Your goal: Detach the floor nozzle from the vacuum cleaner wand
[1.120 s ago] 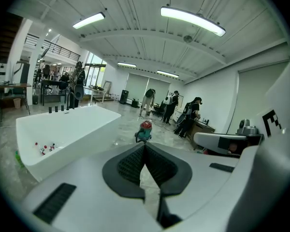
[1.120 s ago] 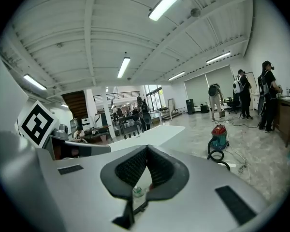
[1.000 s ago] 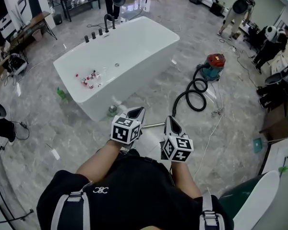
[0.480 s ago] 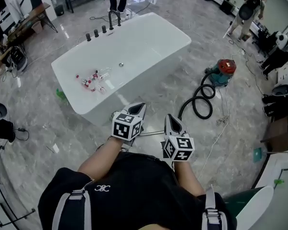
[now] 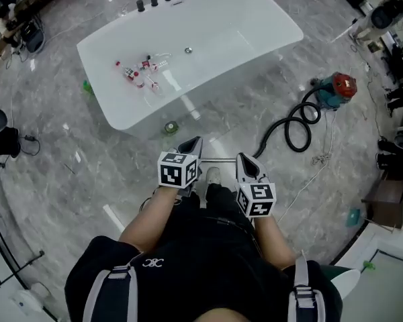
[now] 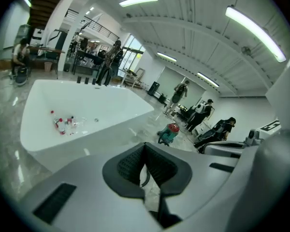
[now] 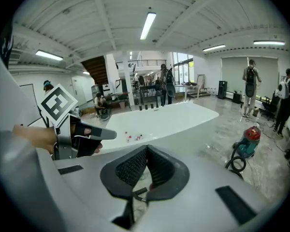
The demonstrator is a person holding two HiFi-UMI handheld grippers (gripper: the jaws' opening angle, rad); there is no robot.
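Grey marble floor carries everything here. The wand (image 5: pixel 218 159) lies flat on it just short of the tub (image 5: pixel 282 20), joined at its right end to the black hose (image 5: pixel 297 129), which coils back to the red vacuum (image 5: pixel 337 89). The nozzle should be at the wand's left end, but the left gripper (image 5: pixel 193 144) covers that spot, so I cannot make it out.

Both grippers point down and forward on either side of the wand, probably so one can steady the tube while the other works the nozzle free. The left gripper's jaws are pressed together on nothing, and so are those of the right gripper (image 5: pixel 243 158).

Against the frame a second ago, the person stands nearer. The tub and vacuum have slid up the head view, a shoe (image 5: pixel 212 176) has appeared, and the grippers sit lower, jaws unchanged.
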